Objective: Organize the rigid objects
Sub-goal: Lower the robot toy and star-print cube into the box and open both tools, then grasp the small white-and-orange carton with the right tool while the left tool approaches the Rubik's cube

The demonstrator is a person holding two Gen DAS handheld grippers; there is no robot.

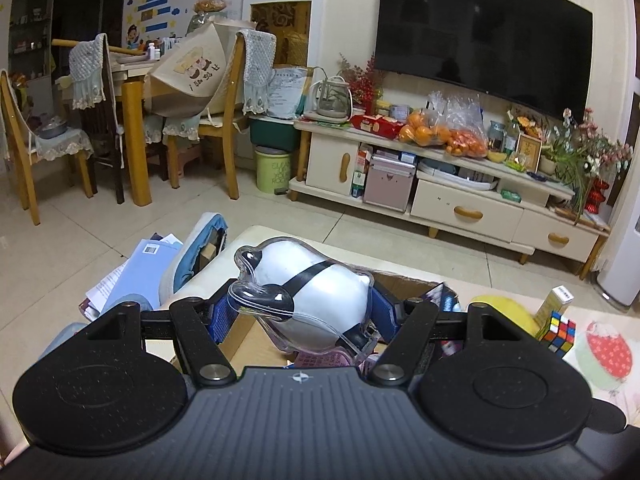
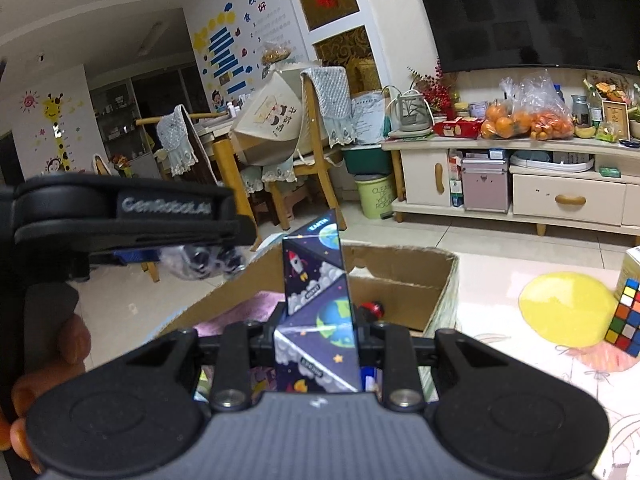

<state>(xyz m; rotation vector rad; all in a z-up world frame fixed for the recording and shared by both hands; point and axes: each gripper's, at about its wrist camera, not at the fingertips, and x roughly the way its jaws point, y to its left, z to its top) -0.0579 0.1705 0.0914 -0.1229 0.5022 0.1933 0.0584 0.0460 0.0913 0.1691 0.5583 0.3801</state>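
Observation:
My left gripper point(image 1: 300, 312) is shut on a white egg-shaped toy in a clear plastic shell with black bands point(image 1: 308, 292), held above an open cardboard box point(image 1: 256, 336). My right gripper point(image 2: 316, 340) is shut on a space-print folding puzzle point(image 2: 316, 300) with rockets and planets, held upright over the same cardboard box point(image 2: 400, 292). The left gripper point(image 2: 120, 216) shows at the left of the right wrist view, with the toy point(image 2: 204, 262) under it. A Rubik's cube point(image 1: 558, 330) stands on the table to the right of the box; it also shows in the right wrist view point(image 2: 626, 316).
The box holds a pink packet point(image 1: 324, 360) and a red-black item point(image 2: 372, 310). A yellow-green carton point(image 1: 554, 304) stands behind the cube. The table mat point(image 2: 520, 340) has a yellow balloon print. Books point(image 1: 136, 276) lie on the floor at left. A TV cabinet point(image 1: 460, 200) stands behind.

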